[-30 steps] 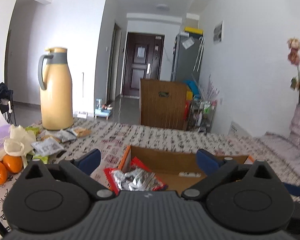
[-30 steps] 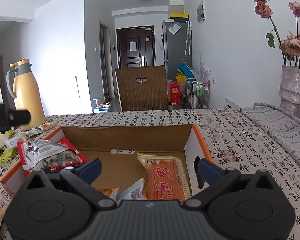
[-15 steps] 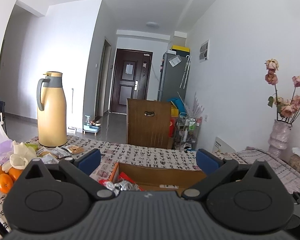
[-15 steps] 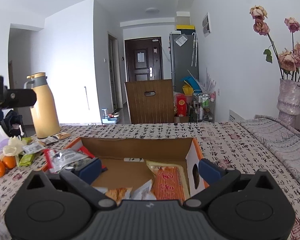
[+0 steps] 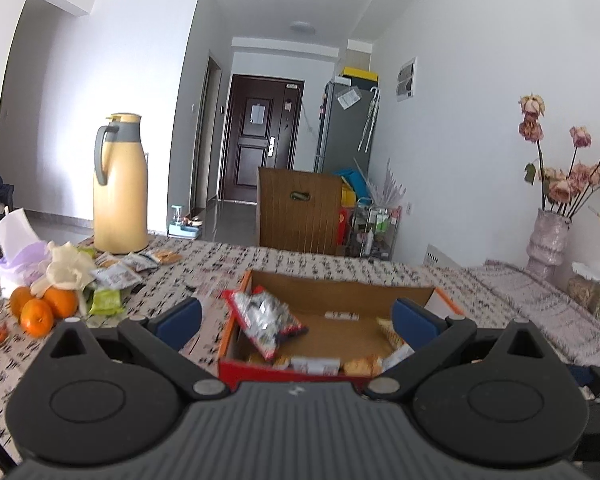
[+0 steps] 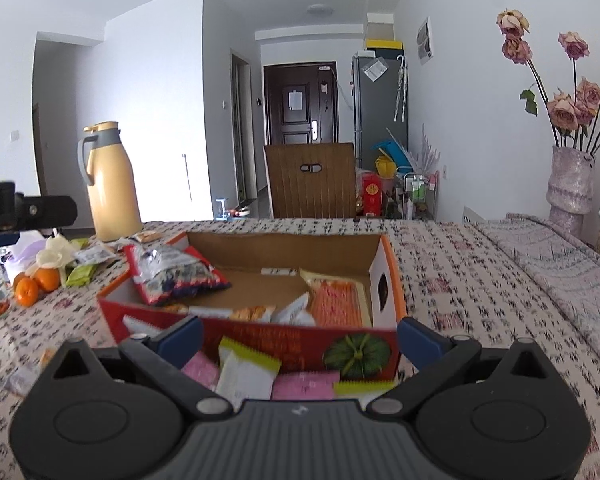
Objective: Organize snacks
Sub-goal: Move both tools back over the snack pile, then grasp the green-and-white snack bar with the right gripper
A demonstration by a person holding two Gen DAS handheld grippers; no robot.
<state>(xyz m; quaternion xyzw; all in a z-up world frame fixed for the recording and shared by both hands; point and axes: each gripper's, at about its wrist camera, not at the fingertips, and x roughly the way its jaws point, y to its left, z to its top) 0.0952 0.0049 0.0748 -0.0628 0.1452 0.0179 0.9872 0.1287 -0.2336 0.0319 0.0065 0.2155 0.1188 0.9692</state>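
Both our left gripper (image 5: 296,318) and right gripper (image 6: 298,336) hang spread and empty before the cardboard box (image 6: 284,246); a red-edged snack bag (image 6: 174,270) leans at its ten o'clock corner.

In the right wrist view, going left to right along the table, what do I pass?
Oranges → yellow thermos jug → red and silver snack bag → orange snack packet → pink vase of dried roses.

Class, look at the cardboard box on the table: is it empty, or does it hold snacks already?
Partly filled: the cardboard box holds a red-edged snack bag and an orange packet, with bare floor between them.
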